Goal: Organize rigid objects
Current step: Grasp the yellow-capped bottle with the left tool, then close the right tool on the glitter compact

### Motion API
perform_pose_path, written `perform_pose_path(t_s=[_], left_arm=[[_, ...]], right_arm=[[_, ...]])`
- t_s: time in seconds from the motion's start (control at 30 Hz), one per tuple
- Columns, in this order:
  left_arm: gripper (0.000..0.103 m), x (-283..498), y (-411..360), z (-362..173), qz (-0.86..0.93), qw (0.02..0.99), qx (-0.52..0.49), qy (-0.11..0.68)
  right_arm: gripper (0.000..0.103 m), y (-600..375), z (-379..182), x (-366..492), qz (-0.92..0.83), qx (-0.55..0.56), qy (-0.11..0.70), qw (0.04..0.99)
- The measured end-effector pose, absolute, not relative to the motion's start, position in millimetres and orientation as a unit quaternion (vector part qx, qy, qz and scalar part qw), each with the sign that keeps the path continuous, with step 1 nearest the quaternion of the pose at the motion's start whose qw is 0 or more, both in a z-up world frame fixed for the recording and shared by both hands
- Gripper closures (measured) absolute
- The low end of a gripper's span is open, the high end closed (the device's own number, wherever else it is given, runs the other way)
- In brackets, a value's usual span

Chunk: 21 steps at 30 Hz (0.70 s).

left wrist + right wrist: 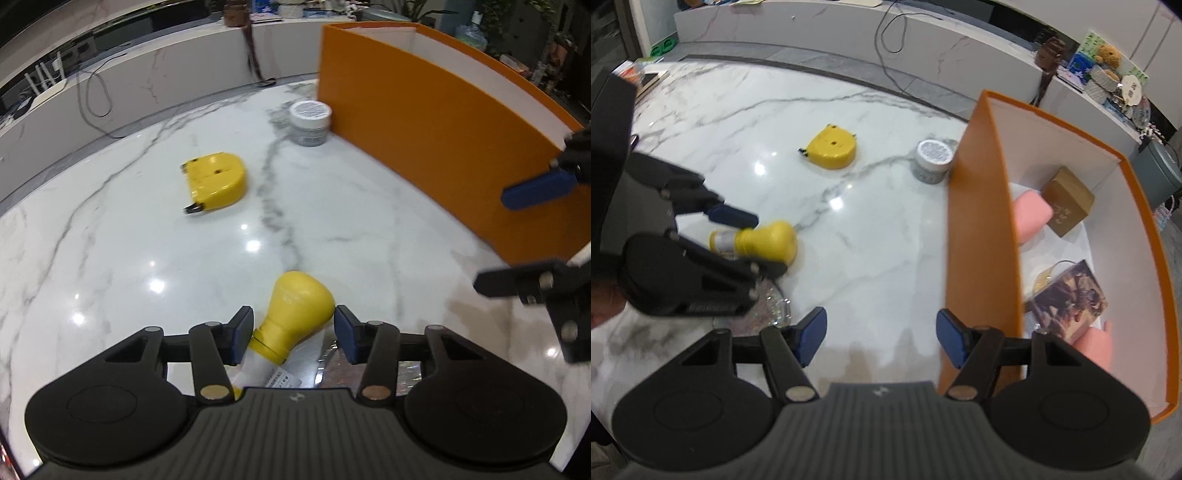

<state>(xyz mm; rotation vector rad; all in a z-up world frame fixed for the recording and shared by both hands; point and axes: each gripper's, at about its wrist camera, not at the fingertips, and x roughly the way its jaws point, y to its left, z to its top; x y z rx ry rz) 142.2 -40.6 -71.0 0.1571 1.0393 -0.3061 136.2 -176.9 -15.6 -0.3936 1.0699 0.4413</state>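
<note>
A yellow-capped bottle [295,314] lies on its side on the white marble table [129,240]. My left gripper [293,334] is open, its blue pads on either side of the yellow cap without closing on it; it also shows in the right wrist view [759,243] around the bottle [768,242]. A yellow tape measure [216,181] [831,147] lies farther out. A grey jar with a white lid [309,123] [932,160] stands against the orange box [436,122] [979,229]. My right gripper [881,338] is open and empty beside the box's near wall.
Inside the orange box lie a wooden block [1067,201], a pink item [1032,218] and a picture card [1067,302]. A glittery disc [768,306] lies under the left gripper. A raised marble ledge [849,33] with a cable runs behind the table.
</note>
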Motion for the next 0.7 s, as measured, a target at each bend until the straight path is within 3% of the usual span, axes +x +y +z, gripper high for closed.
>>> perform_pose_path(t_s=[0.27, 0.7], left_arm=[[0.048, 138, -8, -70, -0.123, 0.853, 0.054, 0.504], [0.048, 129, 9, -69, -0.115, 0.854, 0.048, 0.505]], right_arm=[[0.037, -152, -34, 126, 0.262, -0.199, 0.506, 0.798], [0.024, -110, -63, 112, 0.316, -0.217, 0.501, 0.776]])
